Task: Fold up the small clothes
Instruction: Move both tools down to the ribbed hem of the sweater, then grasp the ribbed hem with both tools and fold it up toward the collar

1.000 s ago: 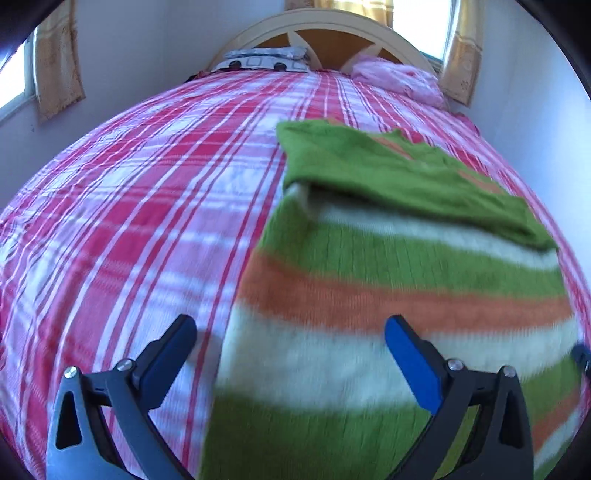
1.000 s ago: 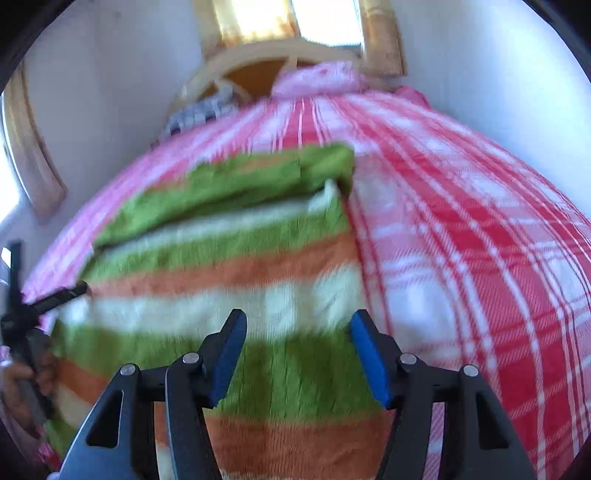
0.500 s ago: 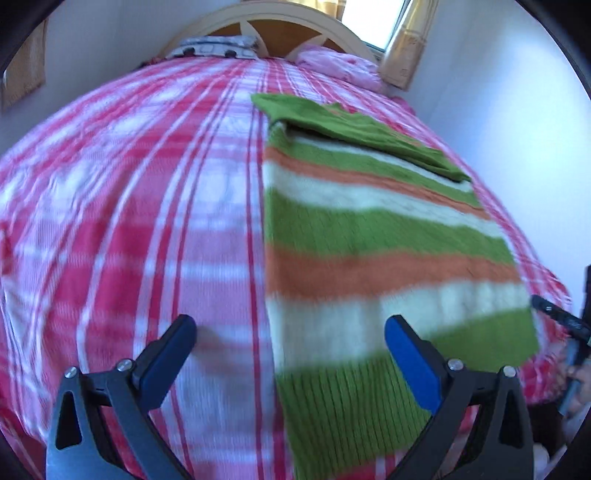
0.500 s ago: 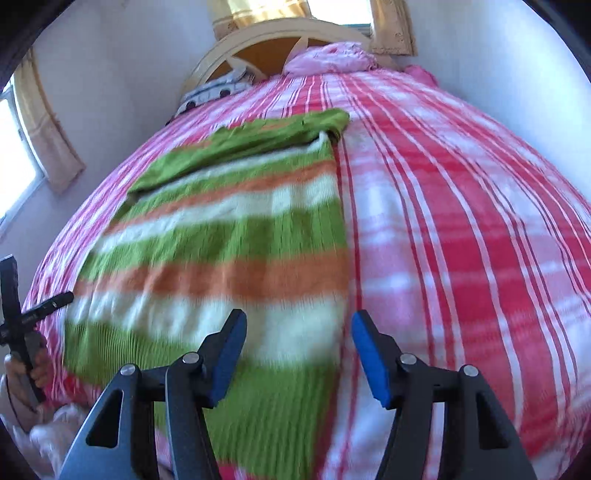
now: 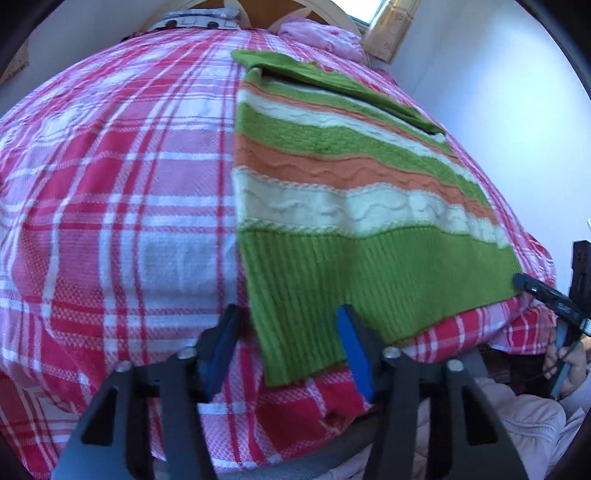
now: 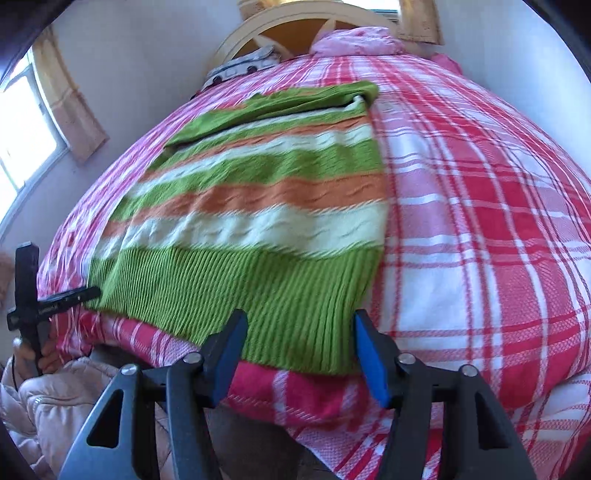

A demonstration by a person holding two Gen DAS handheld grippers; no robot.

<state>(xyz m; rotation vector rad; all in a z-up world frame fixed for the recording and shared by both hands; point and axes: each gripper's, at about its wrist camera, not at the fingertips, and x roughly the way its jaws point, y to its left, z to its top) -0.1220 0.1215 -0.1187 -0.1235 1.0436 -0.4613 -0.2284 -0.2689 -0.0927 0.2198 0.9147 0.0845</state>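
Note:
A knitted sweater (image 5: 332, 206) with green, orange and cream stripes lies flat on the red plaid bedcover (image 5: 110, 184), and a green sleeve (image 5: 332, 81) is folded across its far end. My left gripper (image 5: 286, 321) hovers at the near left corner of the green ribbed hem. Its jaws are closing with that corner between them, and the pads are not pressing on it. My right gripper (image 6: 299, 325) straddles the near right corner of the hem (image 6: 295, 295). Its jaws are also closing, still apart from the knit. One of the right gripper's black fingers (image 5: 535, 290) shows by that corner.
A pink pillow (image 6: 354, 40) and a patterned pillow (image 5: 199, 22) lie against the arched headboard (image 6: 295, 26). A white wall (image 5: 498, 92) runs close along one side of the bed, and a curtained window (image 6: 66, 107) is on the other. The person's pale padded jacket (image 5: 517, 417) is at the bed's near edge.
Both grippers drew back down the sweater from its middle stripes to the hem at the bed's near edge. The left jaws narrowed from wide apart and the right jaws narrowed slightly.

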